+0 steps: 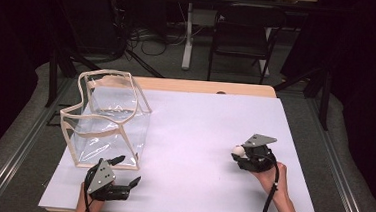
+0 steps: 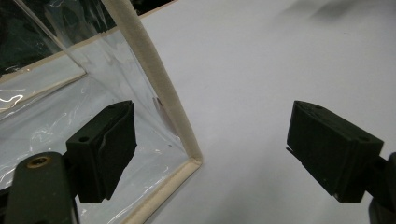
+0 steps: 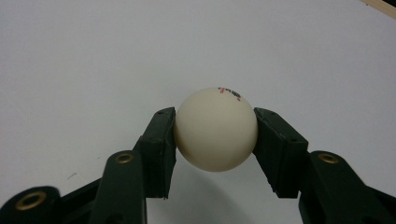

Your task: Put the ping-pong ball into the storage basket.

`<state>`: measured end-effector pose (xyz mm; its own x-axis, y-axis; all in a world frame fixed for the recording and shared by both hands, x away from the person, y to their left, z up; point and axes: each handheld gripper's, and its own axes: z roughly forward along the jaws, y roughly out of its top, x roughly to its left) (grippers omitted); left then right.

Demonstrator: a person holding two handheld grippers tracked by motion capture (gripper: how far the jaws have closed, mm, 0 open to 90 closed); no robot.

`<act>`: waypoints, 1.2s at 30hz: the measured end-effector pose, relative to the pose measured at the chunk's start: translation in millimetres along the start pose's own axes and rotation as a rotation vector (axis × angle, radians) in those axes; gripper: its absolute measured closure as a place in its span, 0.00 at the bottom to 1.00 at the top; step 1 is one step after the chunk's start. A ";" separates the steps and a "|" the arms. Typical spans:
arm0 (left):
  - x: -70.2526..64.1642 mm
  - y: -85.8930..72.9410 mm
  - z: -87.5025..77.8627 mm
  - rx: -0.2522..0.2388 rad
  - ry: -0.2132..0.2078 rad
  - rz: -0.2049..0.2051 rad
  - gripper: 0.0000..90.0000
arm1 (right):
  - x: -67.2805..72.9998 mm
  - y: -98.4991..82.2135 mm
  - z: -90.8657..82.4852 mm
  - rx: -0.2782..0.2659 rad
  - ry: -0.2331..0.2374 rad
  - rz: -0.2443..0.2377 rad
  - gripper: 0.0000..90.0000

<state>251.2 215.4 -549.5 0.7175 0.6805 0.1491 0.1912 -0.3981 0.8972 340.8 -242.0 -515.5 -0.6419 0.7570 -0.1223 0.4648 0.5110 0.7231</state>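
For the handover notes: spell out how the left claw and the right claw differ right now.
The left claw stands wide open with nothing in it; the right claw is shut on a white ball. The left claw sits beside the clear bag's near corner; the right claw is well apart from the bag. Both are black, hand-held, low over the white sheet.

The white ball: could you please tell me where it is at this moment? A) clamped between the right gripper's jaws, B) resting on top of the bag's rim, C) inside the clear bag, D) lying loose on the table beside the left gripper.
A: the right gripper view shows the white ball pressed between both jaws of the right gripper.
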 end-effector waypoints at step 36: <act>4.2 0.2 5.1 -0.009 -0.020 -0.006 0.18 | 25.3 46.4 15.3 -0.025 0.081 -0.067 0.56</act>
<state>257.7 215.0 -550.8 0.7297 0.6703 0.1353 0.1898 -0.3886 0.9017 355.5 -192.9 -495.4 -0.7188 0.6854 -0.1166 0.4043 0.5485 0.7320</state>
